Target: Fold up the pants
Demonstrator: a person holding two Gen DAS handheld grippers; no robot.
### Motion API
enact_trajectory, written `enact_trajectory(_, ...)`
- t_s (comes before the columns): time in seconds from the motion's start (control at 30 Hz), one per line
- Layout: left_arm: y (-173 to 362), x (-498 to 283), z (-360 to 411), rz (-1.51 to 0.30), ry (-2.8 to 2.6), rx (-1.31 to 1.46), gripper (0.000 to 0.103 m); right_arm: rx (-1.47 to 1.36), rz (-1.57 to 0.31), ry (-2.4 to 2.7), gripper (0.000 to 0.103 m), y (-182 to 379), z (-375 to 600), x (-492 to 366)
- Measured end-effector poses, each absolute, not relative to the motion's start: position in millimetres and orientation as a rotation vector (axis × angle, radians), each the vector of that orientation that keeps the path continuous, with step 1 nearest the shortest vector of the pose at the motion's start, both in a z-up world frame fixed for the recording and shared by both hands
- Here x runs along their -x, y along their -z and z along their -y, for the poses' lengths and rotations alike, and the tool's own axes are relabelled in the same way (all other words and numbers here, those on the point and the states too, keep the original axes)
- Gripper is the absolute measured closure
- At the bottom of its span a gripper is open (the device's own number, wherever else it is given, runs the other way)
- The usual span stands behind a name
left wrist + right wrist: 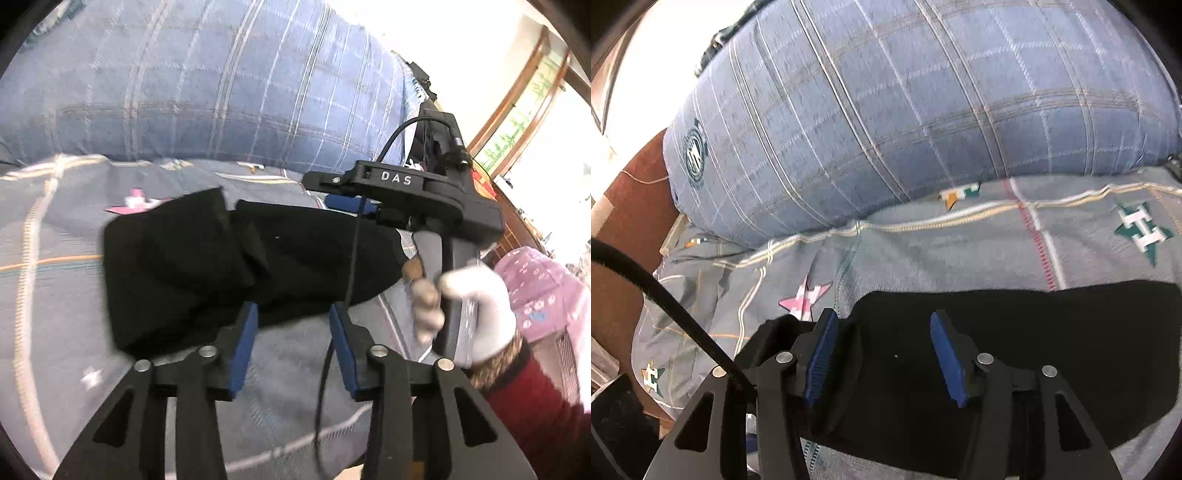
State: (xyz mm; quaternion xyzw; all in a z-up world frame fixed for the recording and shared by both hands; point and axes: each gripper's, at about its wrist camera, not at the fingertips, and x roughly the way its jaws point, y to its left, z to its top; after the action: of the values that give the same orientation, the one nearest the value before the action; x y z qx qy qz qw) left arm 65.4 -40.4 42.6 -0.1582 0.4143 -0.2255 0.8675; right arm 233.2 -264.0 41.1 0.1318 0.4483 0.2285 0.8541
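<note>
Now black pants [1015, 354] on bedsheet [923, 251], beneath the spread right tool [882, 354].

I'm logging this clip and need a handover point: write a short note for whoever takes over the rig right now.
Left gripper: open, holding nothing, at the near edge of the black pants.
Right gripper: open, holding nothing, over the pants.
Pants: a compact, bunched bundle on the grey patterned bedsheet, in front of the blue plaid duvet.
Done: pants appear already folded over at least once.
Left: probably tidy the loose end near the pink star, flatten, and make any final fold.
</note>
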Motion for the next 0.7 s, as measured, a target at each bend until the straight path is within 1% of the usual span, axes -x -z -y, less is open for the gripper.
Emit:
enact_trajectory(0.1,-44,-45,21,-0.854,0.409,0.33,0.063,-0.259,-0.944,-0.559,0.045,-51,253,-222)
enact_trajectory(0.2,-36,-34,5,-0.871,0.358,0.383,0.063,-0.186,-0.967,-0.632,0.044,-54,213,-211)
enact_trajectory(0.3,-29,-27,-8,-0.88,0.311,0.426,0.063,-0.13,-1.007,-0.656,0.038,-43,174,-204)
enact_trajectory(0.37,-27,-26,-13,-0.881,0.295,0.44,0.063,-0.061,-1.033,-0.641,0.04,-31,154,-200)
enact_trajectory(0.4,-27,-24,-17,-0.881,0.284,0.446,0.063,-0.025,-1.065,-0.641,0.075,-23,145,-200)
enact_trajectory(0.43,-29,-22,-18,-0.88,0.281,0.45,0.063,-0.014,-1.09,-0.645,0.102,-18,142,-199)
enact_trajectory(0.47,-29,-22,-21,-0.877,0.277,0.458,0.063,-0.013,-1.107,-0.629,0.1,-14,144,-199)
enact_trajectory(0.6,-30,-25,-32,-0.87,0.283,0.5,0.063,-0.075,-1.114,-0.568,0.1,-14,170,-207)
enact_trajectory(0.7,-31,-40,-32,-0.877,0.279,0.505,0.063,-0.117,-1.139,-0.511,0.1,0,192,-210)
